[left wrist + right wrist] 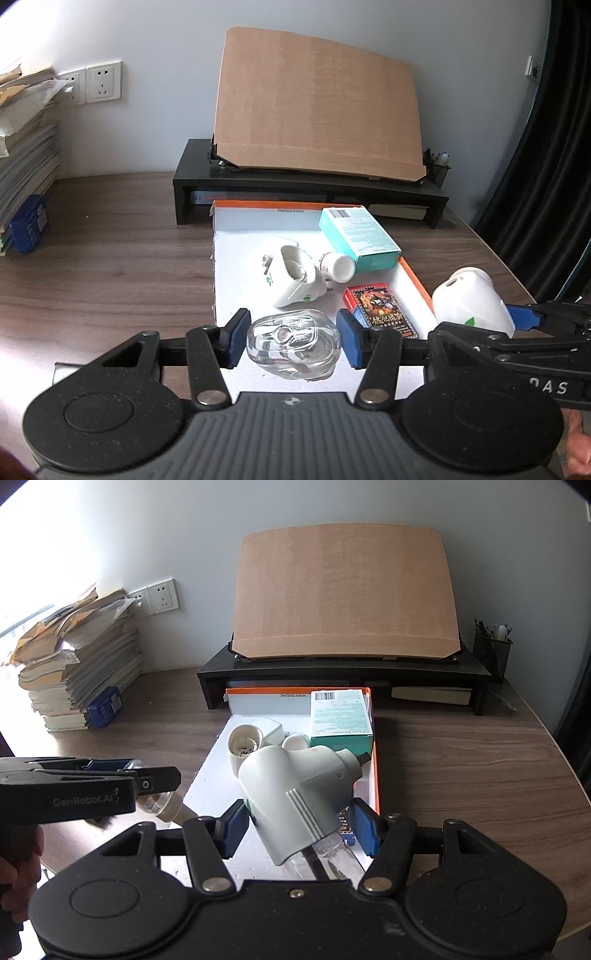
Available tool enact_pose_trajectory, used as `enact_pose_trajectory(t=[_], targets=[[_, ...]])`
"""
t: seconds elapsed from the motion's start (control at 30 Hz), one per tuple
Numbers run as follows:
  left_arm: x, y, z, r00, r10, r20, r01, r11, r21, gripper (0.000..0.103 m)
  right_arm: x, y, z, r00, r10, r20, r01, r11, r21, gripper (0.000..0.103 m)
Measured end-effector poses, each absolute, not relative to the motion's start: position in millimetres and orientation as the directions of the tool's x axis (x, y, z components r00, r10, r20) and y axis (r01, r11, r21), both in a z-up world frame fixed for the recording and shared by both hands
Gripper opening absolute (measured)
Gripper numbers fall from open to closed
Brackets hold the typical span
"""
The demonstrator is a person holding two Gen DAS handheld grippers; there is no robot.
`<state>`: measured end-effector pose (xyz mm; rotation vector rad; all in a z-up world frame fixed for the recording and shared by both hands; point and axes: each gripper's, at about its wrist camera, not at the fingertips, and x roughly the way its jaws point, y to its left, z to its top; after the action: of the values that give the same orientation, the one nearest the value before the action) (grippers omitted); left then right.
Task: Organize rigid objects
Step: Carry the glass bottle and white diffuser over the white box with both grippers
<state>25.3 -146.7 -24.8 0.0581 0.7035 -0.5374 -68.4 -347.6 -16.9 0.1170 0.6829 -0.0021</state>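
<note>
A: Where's the clear glass piece [293,343]?
B: Between the blue pads of the left tongs [293,341], clamped, low over the near end of the open box [236,258] on the counter [110,266].
A: And the right tongs [297,821]?
B: Clenched on one white heart-shaped housing [295,794]; contact looks firm, though partly hidden.
A: In the box?
B: One teal carton [358,236], one white bottle [336,267], one card pack [380,308], one white device [295,277].

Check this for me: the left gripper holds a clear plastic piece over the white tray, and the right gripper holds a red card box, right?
Not quite. The right gripper holds a white plastic device, not the red card box, which lies in the white tray; the right wrist view shows this. The left gripper does hold the clear plastic piece.
</note>
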Motion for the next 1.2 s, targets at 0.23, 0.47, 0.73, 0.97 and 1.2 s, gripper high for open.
enact_pose_trajectory(t=[0.23,0.47,0.73,0.97,1.2], targets=[[18,-151,-25,0.626,-0.450,-0.637,0.488,0.863,-0.131,0.052,-66,-344,-19,0.771,0.046,-0.635,0.020,0.995,0.097,0.072],[16,-152,-26,0.628,-0.448,-0.637,0.482,0.866,-0.134,0.052,-68,-344,-20,0.770,0.043,-0.636,0.017,0.996,0.087,0.072],[12,-155,-28,0.618,-0.455,-0.641,0.490,0.860,-0.139,0.052,-72,-346,-21,0.765,0.026,-0.643,0.034,0.996,0.080,0.072],[11,-154,-29,0.615,-0.459,-0.642,0.492,0.859,-0.143,0.052,-73,-344,-22,0.764,0.021,-0.645,0.034,0.997,0.073,0.072],[11,-153,-29,0.615,-0.459,-0.641,0.491,0.859,-0.145,0.052,-73,-342,-22,0.762,0.019,-0.648,0.034,0.997,0.069,0.072]])
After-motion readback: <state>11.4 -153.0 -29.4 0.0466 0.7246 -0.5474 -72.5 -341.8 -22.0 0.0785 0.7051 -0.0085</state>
